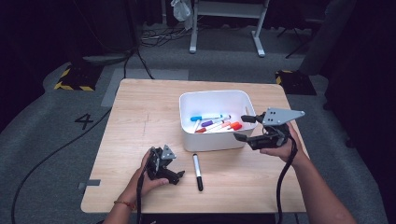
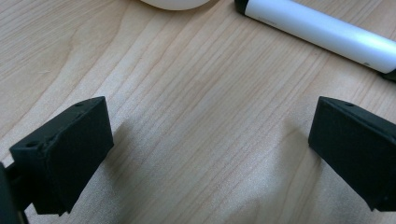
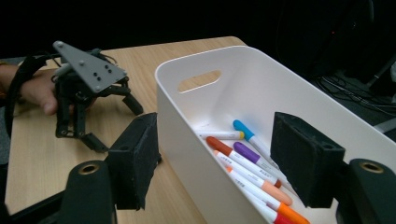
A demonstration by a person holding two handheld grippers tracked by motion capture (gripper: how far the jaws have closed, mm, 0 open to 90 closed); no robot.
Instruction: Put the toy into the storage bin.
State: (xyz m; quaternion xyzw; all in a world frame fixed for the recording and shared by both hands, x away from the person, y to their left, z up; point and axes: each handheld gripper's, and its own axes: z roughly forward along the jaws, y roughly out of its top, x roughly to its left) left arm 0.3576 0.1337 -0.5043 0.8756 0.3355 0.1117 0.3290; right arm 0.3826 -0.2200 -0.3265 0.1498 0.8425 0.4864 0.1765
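— Right gripper [image 1: 244, 127] hung over the near right corner of the white bin [image 1: 187, 100], jaws spread, nothing between them; one jaw stood outside the bin's wall and the other above the markers inside. What did the surface look like?

— Pale wood grain, a light table [image 1: 140, 107] with rounded corners. The bin sat right of its middle, with a slot handle in its end wall. Coloured markers [image 1: 215, 122] lay on the bin's floor: blue, purple, orange and red caps.

— And the left gripper [image 1: 175, 176]?

— It rested low on the wood in front of the bin and to its left, released, only bare grain between its pads. A black-capped marker [image 1: 197, 171] lay on the table just in front of the bin's near wall, close beside that gripper, untouched.

— The room beyond the bin?

— Dark. Grey carpet [image 1: 60, 135] around the table, a numeral 4 [image 1: 84, 121] marked on it to the bin's left, black cables [image 1: 51, 156] trailing there, yellow-and-black striped tape [image 1: 74, 87] further off, and the legs of a white stand [image 1: 226, 9] behind the bin.
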